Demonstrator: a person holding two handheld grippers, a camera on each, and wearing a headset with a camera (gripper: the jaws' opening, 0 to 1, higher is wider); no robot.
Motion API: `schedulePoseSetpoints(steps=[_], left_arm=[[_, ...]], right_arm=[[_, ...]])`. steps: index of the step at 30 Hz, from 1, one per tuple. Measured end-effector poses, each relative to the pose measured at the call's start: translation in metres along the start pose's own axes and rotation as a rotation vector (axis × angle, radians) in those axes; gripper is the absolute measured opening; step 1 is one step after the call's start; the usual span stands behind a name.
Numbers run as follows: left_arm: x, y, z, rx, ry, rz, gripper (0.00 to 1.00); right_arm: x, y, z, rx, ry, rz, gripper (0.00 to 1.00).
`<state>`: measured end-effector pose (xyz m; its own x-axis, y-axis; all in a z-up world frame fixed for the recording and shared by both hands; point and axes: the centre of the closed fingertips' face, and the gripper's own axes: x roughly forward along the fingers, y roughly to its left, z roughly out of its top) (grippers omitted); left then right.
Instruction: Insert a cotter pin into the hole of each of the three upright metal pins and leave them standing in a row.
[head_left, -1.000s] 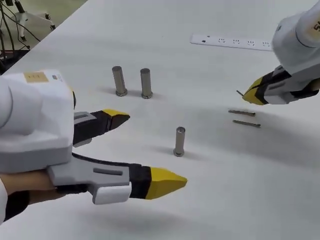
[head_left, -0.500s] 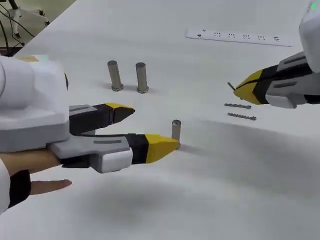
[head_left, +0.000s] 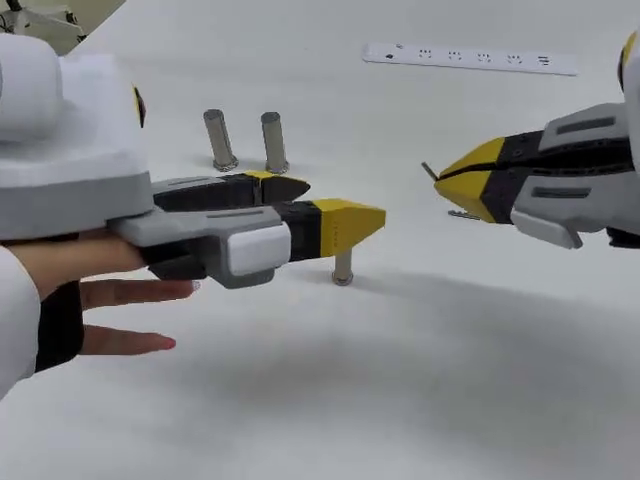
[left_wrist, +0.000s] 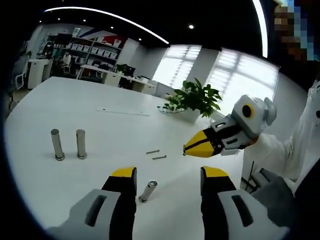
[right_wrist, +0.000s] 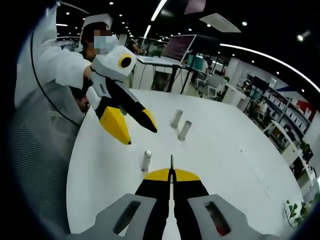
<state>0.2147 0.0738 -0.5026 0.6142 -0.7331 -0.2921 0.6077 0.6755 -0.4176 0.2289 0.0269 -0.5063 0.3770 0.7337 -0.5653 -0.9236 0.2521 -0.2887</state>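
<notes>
Three upright metal pins stand on the white table: two side by side at the back (head_left: 218, 140) (head_left: 272, 143), and a nearer pin (head_left: 343, 268) apart from them. My left gripper (head_left: 330, 205) is open and hovers over the nearer pin, whose top is hidden behind the lower jaw. In the left gripper view that nearer pin (left_wrist: 148, 191) lies between the jaws of the left gripper (left_wrist: 169, 175). My right gripper (head_left: 465, 180) is shut on a cotter pin (head_left: 430, 170), whose tip juts toward the nearer pin. In the right gripper view the cotter pin (right_wrist: 171, 162) sticks out of the right gripper (right_wrist: 171, 175).
Two loose cotter pins (left_wrist: 153, 151) (left_wrist: 160, 157) lie on the table beyond the nearer pin, below the right gripper. A white power strip (head_left: 470, 58) lies at the far edge. A person's hand (head_left: 120, 290) holds the left gripper.
My left gripper has moved forward and right until its open jaws stand over the nearer pin. The right gripper has come left and lower with the cotter pin.
</notes>
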Motion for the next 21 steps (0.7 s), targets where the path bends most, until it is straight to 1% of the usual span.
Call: schedulePoseSetpoints(steps=[1,4,5,6,7,8,9,10,11,12,14,15,16,17,18,21], left_arm=[[0.0,0.0,0.0,0.0,0.001,-0.004,0.43],[0.003,-0.003,0.0,-0.05,0.016,-0.035,0.34],[0.003,-0.003,0.0,-0.056,0.02,-0.038,0.33],[0.004,-0.003,-0.001,-0.054,0.028,-0.04,0.32],[0.005,-0.003,-0.002,-0.053,0.034,-0.043,0.31],[0.005,-0.004,-0.002,-0.051,0.039,-0.05,0.31],[0.006,-0.005,-0.003,-0.058,0.047,-0.059,0.3],[0.006,-0.008,-0.004,-0.071,0.053,-0.067,0.3],[0.007,-0.011,-0.005,-0.083,0.058,-0.079,0.29],[0.008,-0.013,-0.007,-0.097,0.071,-0.088,0.26],[0.01,-0.012,-0.008,-0.102,0.078,-0.09,0.21],[0.011,-0.013,-0.009,-0.101,0.083,-0.102,0.19],[0.011,-0.013,-0.01,-0.117,0.089,-0.106,0.19],[0.012,-0.013,-0.01,-0.126,0.091,-0.11,0.18],[0.012,-0.01,-0.01,-0.129,0.093,-0.114,0.18],[0.013,-0.012,-0.011,-0.129,0.097,-0.119,0.15]], right_arm=[[0.0,0.002,0.002,-0.01,-0.007,0.003,0.0],[0.002,0.005,0.005,-0.031,-0.012,0.003,0.0],[0.003,0.005,0.006,-0.033,-0.012,0.002,0.0],[0.004,0.003,0.008,-0.046,-0.021,-0.014,0.0],[-0.002,0.01,0.008,-0.054,-0.021,-0.016,0.0],[-0.002,0.012,0.007,-0.051,-0.02,-0.022,0.0],[0.002,0.007,0.006,-0.055,-0.021,-0.022,0.0],[0.003,0.01,0.005,-0.06,-0.018,-0.022,0.0],[0.0,0.017,0.005,-0.063,-0.016,-0.021,0.0],[0.001,0.019,0.005,-0.073,-0.013,-0.022,0.0],[0.004,0.022,0.005,-0.078,-0.014,-0.015,0.0],[0.007,0.021,0.004,-0.078,-0.015,-0.012,0.0],[0.009,0.022,0.004,-0.078,-0.018,-0.008,0.0],[0.006,0.03,0.005,-0.084,-0.015,-0.002,0.0],[0.007,0.034,0.005,-0.097,-0.009,-0.003,0.0],[0.008,0.038,0.004,-0.102,-0.009,0.004,0.0]])
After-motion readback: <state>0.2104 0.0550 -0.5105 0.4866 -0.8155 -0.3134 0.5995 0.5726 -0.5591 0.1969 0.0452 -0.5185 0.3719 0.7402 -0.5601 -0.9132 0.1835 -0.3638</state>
